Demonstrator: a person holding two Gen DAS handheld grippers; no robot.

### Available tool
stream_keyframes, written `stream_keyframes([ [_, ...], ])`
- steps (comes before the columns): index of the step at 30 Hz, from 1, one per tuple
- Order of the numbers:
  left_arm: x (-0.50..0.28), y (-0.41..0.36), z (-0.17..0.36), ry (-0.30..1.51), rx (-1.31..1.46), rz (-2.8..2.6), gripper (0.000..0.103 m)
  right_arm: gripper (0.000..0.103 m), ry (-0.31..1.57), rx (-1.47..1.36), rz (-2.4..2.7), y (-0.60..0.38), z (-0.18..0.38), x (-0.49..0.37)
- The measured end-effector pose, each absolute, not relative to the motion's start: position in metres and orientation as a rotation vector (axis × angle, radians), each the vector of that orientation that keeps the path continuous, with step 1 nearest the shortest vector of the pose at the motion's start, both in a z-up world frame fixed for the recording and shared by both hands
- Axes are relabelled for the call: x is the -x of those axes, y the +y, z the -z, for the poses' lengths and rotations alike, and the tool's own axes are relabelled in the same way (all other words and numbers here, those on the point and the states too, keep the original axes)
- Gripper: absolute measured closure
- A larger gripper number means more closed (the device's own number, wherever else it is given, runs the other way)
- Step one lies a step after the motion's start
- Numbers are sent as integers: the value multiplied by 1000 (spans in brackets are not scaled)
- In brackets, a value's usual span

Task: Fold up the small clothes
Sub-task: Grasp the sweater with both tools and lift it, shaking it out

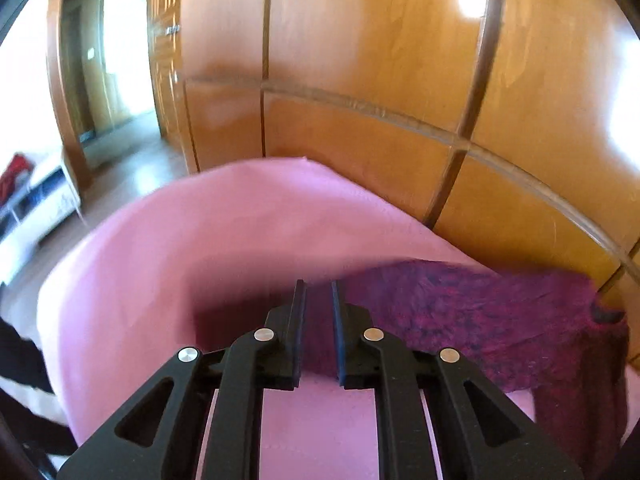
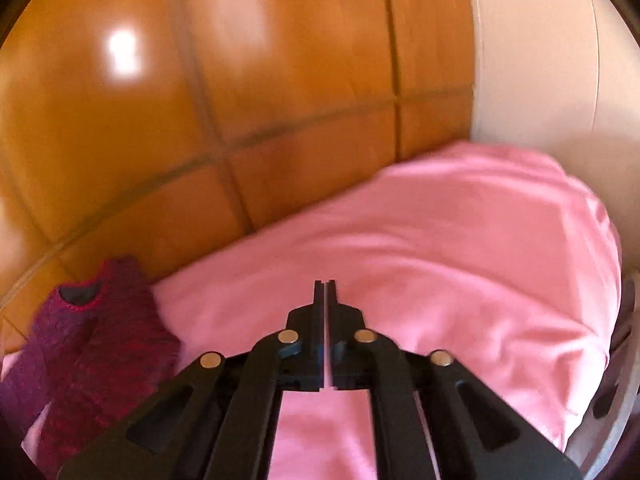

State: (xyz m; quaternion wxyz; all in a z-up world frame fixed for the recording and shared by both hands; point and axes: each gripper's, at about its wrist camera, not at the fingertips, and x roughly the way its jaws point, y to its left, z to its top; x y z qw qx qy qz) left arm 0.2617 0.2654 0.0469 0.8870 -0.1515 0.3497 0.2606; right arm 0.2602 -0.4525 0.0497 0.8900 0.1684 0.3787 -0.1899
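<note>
A small dark purple knitted sweater (image 1: pixel 480 320) lies on a pink sheet (image 1: pixel 200 240). In the left wrist view my left gripper (image 1: pixel 318 286) is shut on the sweater's near left edge, with purple fabric filling the narrow gap between its pads. The sweater stretches away to the right, its collar at the far right. In the right wrist view the sweater (image 2: pixel 92 344) lies at the lower left with its dark collar upward. My right gripper (image 2: pixel 325 286) is shut and empty, above the bare pink sheet (image 2: pixel 460 248) to the right of the sweater.
A glossy wooden wardrobe (image 1: pixel 380 60) stands right behind the sheet. A doorway (image 1: pixel 116 48) and a white shelf unit (image 1: pixel 36 204) are at the far left. A pale wall (image 2: pixel 540 60) rises at the right behind the sheet.
</note>
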Motion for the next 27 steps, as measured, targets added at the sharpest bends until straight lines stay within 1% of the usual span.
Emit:
stream_keyframes([
  [1, -258, 263, -46, 718, 325, -536, 71, 65, 795, -360, 394, -456, -45, -261],
  [2, -253, 259, -45, 712, 331, -525, 51, 54, 814, -382, 346, -455, -39, -260],
  [3, -247, 255, -43, 697, 347, -493, 47, 51, 823, -406, 296, -451, -36, -258],
  [5, -227, 234, -37, 681, 364, -411, 46, 52, 888, -454, 124, -425, -21, -256],
  [6, -220, 222, -29, 701, 359, -371, 46, 54, 910, -474, 55, -414, -16, -254],
  [9, -198, 193, -3, 749, 367, -232, 46, 54, 1046, -653, -327, -352, 13, -254],
  [12, -179, 155, 18, 798, 383, -89, 46, 54, 1144, -732, -500, -304, 35, -259],
  [13, -178, 143, 23, 814, 382, -56, 46, 60, 1195, -791, -565, -286, 46, -262],
  [14, -171, 131, 27, 826, 400, 5, 46, 62, 1194, -831, -591, -278, 49, -264],
  [15, -166, 119, 31, 837, 422, 64, 46, 71, 1172, -835, -595, -273, 45, -264],
  [16, -164, 110, 35, 852, 440, 113, 46, 90, 1133, -806, -601, -266, 41, -268],
  [17, -161, 97, 41, 875, 458, 158, 46, 94, 1102, -773, -580, -263, 34, -271],
  [19, -157, 80, 51, 909, 478, 228, 46, 95, 1033, -761, -549, -270, 20, -272],
  [21, -154, 63, 55, 922, 505, 299, 46, 96, 931, -681, -466, -292, -3, -277],
  [23, -152, 51, 59, 923, 552, 371, 46, 96, 846, -569, -320, -329, -25, -287],
  [27, -160, 36, 64, 933, 606, 443, 46, 97, 741, -444, -2, -400, -47, -320],
])
